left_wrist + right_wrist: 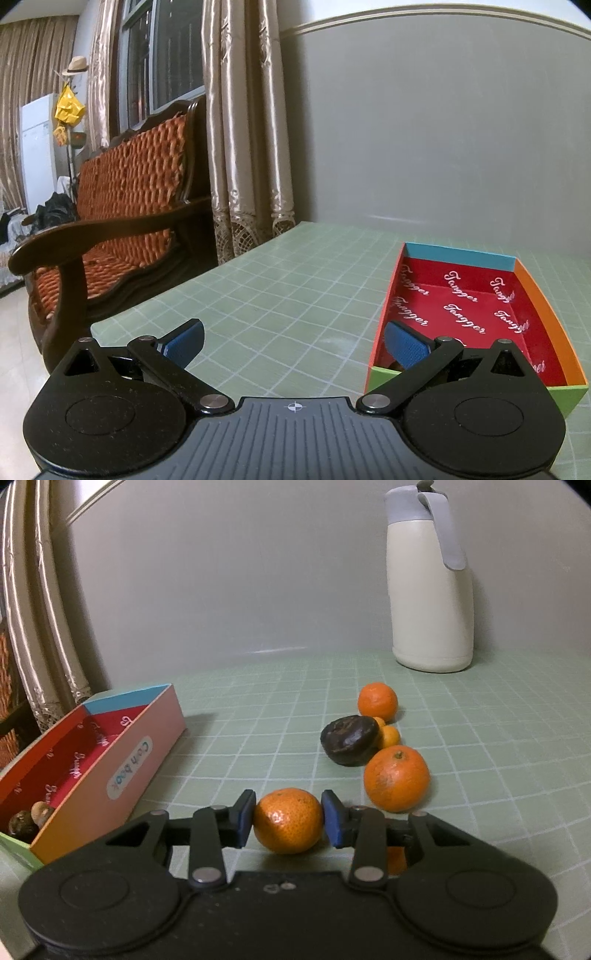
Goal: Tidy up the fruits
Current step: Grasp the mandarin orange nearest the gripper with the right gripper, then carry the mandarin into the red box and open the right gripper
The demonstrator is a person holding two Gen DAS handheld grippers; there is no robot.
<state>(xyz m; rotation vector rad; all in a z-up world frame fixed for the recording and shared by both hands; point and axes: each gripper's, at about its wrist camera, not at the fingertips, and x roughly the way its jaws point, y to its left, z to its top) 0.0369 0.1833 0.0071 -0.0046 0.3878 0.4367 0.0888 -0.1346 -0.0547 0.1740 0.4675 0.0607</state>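
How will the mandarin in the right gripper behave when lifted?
The mandarin is round, so it may roll if released on the mat. Its peel looks glossy and soft; the right gripper holds it only at its two sides, so it could slip or dent.

Colours only:
- table (258, 709): pale green mat, white grid lines.
- open cardboard box (546, 314): red inside with white script lettering, blue end wall, orange side, green near end; outer long side pink with a white label (129, 768).
- round mandarin between the fingers (288, 821): orange, dimpled skin.
- three more round citrus fruits behind it (397, 779): orange.
- wrinkled fruit (349, 740): near black.
- tall jug (430, 590): cream body, grey lid and handle.
- finger pads (406, 347): blue; the rest of both tools black.
- wooden sofa (129, 192): dark frame, orange woven cushions.
- satin curtains (243, 122): beige.
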